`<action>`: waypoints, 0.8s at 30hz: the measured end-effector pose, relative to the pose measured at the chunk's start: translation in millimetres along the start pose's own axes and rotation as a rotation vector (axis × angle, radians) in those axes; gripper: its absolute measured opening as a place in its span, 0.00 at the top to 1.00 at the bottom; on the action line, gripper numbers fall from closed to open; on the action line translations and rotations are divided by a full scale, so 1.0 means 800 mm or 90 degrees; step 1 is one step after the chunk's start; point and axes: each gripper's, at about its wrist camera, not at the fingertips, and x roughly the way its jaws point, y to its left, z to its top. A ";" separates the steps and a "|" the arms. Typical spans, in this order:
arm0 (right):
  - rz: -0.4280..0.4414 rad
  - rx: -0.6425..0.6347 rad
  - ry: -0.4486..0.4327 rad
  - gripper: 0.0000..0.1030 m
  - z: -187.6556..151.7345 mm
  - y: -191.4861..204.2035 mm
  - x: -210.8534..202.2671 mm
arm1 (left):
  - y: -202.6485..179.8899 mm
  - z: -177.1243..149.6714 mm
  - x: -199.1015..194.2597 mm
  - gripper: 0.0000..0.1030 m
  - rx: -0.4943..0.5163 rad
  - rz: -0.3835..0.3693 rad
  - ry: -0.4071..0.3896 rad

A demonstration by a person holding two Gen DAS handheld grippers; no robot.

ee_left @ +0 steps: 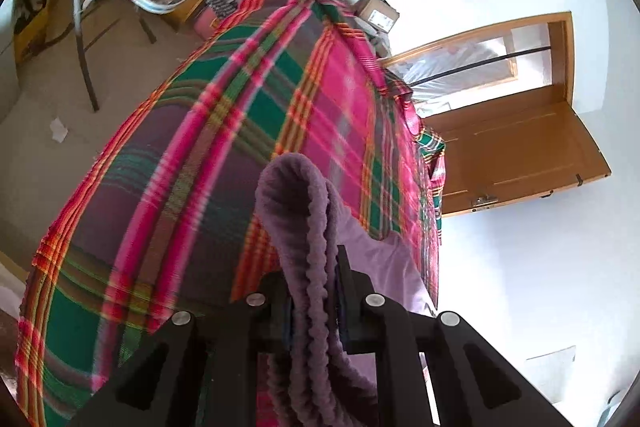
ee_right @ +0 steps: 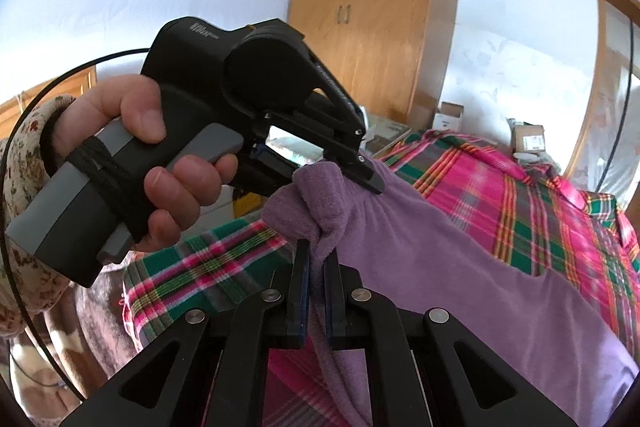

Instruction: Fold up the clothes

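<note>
Fingers of my left gripper (ee_right: 366, 173) clamp one bunched edge of the purple fleece garment (ee_right: 460, 259); just to its right, my right gripper (ee_right: 314, 291) pinches the same edge, the garment draped over a plaid-covered bed (ee_right: 532, 203)

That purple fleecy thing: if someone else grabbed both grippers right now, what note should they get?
Left gripper: shut on the purple garment, pinching a bunched edge.
Right gripper: shut on the same edge, close beside the left gripper.
The garment is lifted at that end; the rest trails over the plaid cover.
Done: both grips taken, edges brought together. How many folds are made cannot be told.
Left: likely lay it flat on the cover, smooth it, finish folding.
</note>
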 end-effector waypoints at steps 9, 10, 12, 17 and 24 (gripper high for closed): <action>-0.026 0.041 -0.041 0.94 0.001 -0.034 -0.041 | -0.054 -0.013 0.007 0.85 0.048 -0.017 0.001; -0.030 0.046 -0.044 0.94 0.000 -0.037 -0.046 | -0.061 -0.014 0.009 0.85 0.053 -0.019 0.002; -0.036 0.053 -0.051 0.94 0.000 -0.044 -0.054 | -0.073 -0.018 0.014 0.85 0.064 -0.021 0.004; -0.053 0.073 -0.065 0.94 -0.005 -0.062 -0.075 | -0.104 -0.026 0.027 0.85 0.090 -0.025 0.012; -0.080 0.098 -0.075 0.94 -0.018 -0.085 -0.102 | -0.139 -0.036 0.051 0.85 0.116 -0.037 0.033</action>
